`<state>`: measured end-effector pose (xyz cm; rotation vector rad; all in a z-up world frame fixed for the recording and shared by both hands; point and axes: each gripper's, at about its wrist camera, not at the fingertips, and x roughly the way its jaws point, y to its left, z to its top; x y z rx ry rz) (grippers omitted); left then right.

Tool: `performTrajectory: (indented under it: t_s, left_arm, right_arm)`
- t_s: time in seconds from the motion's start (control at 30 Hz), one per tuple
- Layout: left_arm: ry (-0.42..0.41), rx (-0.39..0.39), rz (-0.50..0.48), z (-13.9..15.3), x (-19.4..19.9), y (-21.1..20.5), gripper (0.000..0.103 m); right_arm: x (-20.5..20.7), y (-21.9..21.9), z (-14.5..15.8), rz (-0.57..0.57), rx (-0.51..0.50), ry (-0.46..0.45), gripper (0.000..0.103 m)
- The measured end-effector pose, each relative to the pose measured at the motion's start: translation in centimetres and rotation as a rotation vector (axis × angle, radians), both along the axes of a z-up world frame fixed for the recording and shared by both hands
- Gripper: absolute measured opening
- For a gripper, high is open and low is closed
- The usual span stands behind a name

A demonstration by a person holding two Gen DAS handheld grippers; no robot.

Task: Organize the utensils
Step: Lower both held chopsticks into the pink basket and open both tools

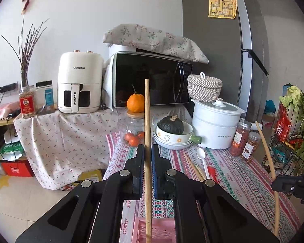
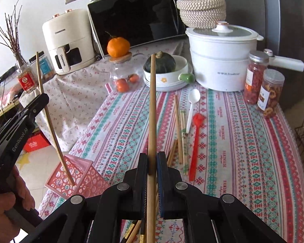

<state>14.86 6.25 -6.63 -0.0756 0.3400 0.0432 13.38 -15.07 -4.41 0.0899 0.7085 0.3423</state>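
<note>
On the patterned tablecloth (image 2: 243, 141): utensils scattered, kitchen goods behind.
Left gripper (image 1: 148, 149): fingers clamped on a wooden chopstick (image 1: 147, 133), lower end inside the pink perforated basket (image 2: 79, 174) at the table's near-left edge.
Right gripper (image 2: 152, 158): fingers clamped on a second wooden chopstick (image 2: 152, 109), held above the cloth.
Loose chopsticks (image 2: 180, 129): lying mid-table, just left of the spoons.
White plastic spoon (image 2: 192, 105): flat on the cloth.
Red spoon (image 2: 195, 143): beside the white one.
Background: squash in bowl (image 2: 162, 62), white electric pot (image 2: 218, 60), microwave (image 1: 152, 79).
</note>
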Motion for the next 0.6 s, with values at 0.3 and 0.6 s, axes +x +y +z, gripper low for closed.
performTrajectory:
  t_s: [0.3,0.6]
  left_arm:
    - [0.162,-0.047,-0.072,-0.6,0.3,1.4,0.009]
    - [0.338,-0.099,-0.068,1.9,-2.2,4.2,0.051]
  right_arm:
    - [-1.3,1.1,1.7,0.004,0.062,-0.116,0.006]
    - [-1.4,4.0,3.2,-0.006,0.113,-0.201,0.006]
